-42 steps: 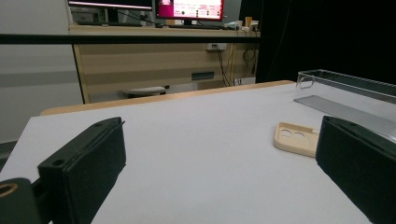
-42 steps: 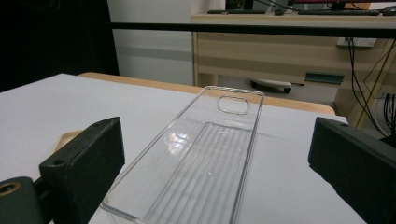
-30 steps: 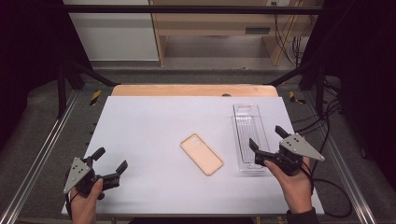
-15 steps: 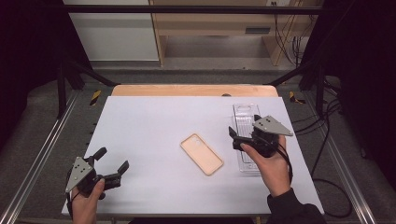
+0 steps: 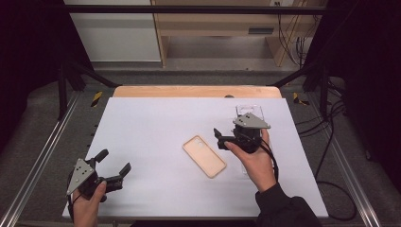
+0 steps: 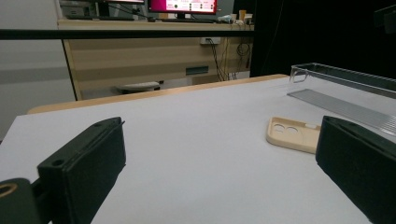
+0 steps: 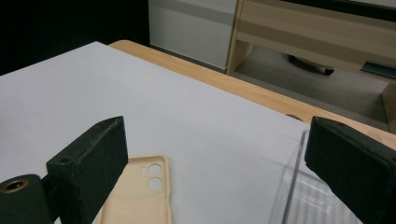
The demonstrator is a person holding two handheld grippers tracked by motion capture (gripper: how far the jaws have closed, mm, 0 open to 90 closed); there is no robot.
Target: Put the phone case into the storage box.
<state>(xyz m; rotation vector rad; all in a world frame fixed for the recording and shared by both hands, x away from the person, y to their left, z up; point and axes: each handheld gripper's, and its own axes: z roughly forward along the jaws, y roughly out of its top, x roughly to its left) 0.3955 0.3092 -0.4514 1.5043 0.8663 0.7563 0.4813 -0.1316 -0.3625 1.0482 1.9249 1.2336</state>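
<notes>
A tan phone case (image 5: 204, 156) lies flat at the middle of the white table top (image 5: 156, 123), camera holes facing up. To its right lies a long clear plastic tray (image 5: 249, 111), partly covered by the person's right hand. My right gripper (image 5: 227, 130) hovers over that tray, open and holding nothing, with its jaws pointing toward the far left. Its own view shows the phone case (image 7: 140, 196) low between the jaws and the clear tray (image 7: 303, 196) at the right. My left gripper (image 5: 113, 161) rests open near the front left corner, facing the phone case (image 6: 292, 134) and the clear tray (image 6: 341, 88).
A wooden strip (image 5: 196, 91) runs along the table's far edge. Metal rails (image 5: 42, 161) flank both sides, and cables (image 5: 331, 142) trail at the right. A wooden bench (image 6: 154, 56) and a monitor (image 6: 182, 5) stand beyond the table.
My right gripper has moved left and away from the person, from the near end of the clear tray toward the phone case's far end. The left gripper has stayed put.
</notes>
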